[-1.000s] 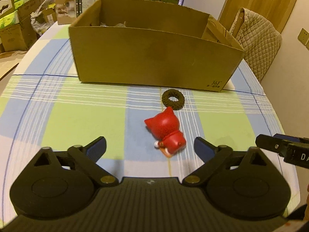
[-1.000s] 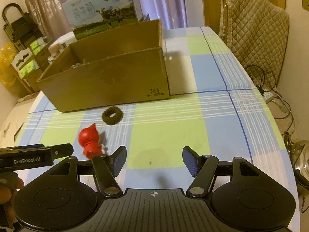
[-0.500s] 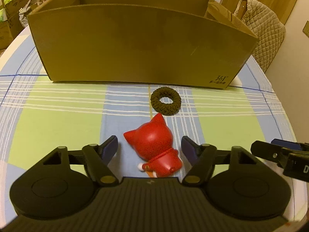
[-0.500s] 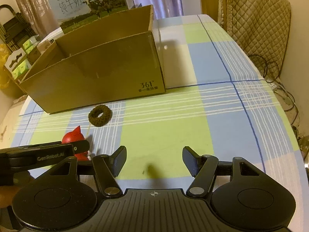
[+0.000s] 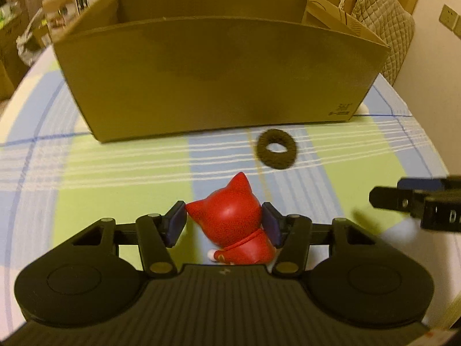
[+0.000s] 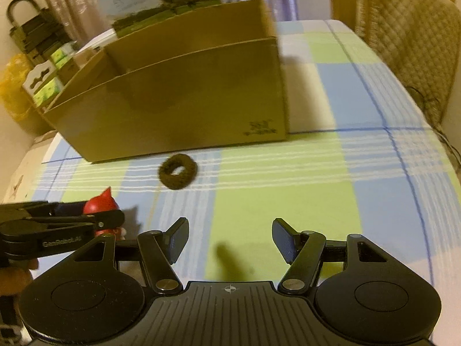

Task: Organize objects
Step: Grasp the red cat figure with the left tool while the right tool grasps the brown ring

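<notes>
Red plastic fills the left gripper [image 5: 224, 225]: its two blue pads press against either side of the head of a small cat figurine [image 5: 233, 225], clamping it just above the checked tablecloth [image 5: 115, 173]. A dark brown hair tie [image 5: 276, 149] lies flat beyond it, close to the front wall of the open cardboard box [image 5: 219, 80], nearer the box's right corner. The right gripper [image 6: 230, 238] hangs over bare cloth, fingers spread and holding nothing.
</notes>
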Motion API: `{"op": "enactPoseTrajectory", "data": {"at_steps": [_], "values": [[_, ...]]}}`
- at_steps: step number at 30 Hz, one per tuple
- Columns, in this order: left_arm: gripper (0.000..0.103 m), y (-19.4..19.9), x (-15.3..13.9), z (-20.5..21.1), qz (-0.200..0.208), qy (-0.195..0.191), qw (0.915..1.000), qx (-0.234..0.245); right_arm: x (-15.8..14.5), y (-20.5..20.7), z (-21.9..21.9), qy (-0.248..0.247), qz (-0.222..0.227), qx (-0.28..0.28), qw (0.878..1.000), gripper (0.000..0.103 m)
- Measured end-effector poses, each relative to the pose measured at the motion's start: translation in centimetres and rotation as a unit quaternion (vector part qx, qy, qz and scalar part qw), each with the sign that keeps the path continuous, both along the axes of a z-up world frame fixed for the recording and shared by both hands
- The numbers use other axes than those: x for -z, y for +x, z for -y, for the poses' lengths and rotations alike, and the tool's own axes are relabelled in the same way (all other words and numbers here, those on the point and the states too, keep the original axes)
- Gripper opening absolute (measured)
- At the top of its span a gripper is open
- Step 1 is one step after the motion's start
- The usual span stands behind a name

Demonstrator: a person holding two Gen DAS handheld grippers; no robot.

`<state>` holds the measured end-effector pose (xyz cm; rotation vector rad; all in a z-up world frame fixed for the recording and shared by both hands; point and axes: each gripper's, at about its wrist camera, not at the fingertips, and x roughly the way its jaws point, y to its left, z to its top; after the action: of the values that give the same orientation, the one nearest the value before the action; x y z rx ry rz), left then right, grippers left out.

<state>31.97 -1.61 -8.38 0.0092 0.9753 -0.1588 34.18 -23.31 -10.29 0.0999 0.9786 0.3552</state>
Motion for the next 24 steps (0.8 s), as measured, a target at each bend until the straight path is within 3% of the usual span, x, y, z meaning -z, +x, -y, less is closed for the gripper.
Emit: {"op": "enactPoseTrajectory", "data": {"at_steps": [4,15,19,22,24], "values": [[0.052,0.1,-0.4,-2.2,0.005,0.009,0.9999,0.006,0.5,1.1,-2.1,0.003,0.006,-0.032,0.999,0.062],[0.057,0.3,0.0,-3.9,0.024,-0.031,0.9992,-0.004,2.7,4.3,-5.9,-0.019,0.042,-0.087,0.995,0.062],[0.057,0.5,0.4,-4.1,0.009,-0.039,0.9991,-0.013,3.0,4.7,-6.4,-0.025,0.059,-0.111,0.992,0.062],[0.055,0.7,0.8,-3.8,-0.002,-0.045,0.9989,-0.011,3.4,5.0,-6.9,-0.038,0.066,-0.12,0.99,0.062],[0.046,0.8,0.8,-3.6,0.0,-0.042,0.9991,-0.006,3.7,5.0,-7.1,-0.041,0.071,-0.126,0.989,0.062]]}}
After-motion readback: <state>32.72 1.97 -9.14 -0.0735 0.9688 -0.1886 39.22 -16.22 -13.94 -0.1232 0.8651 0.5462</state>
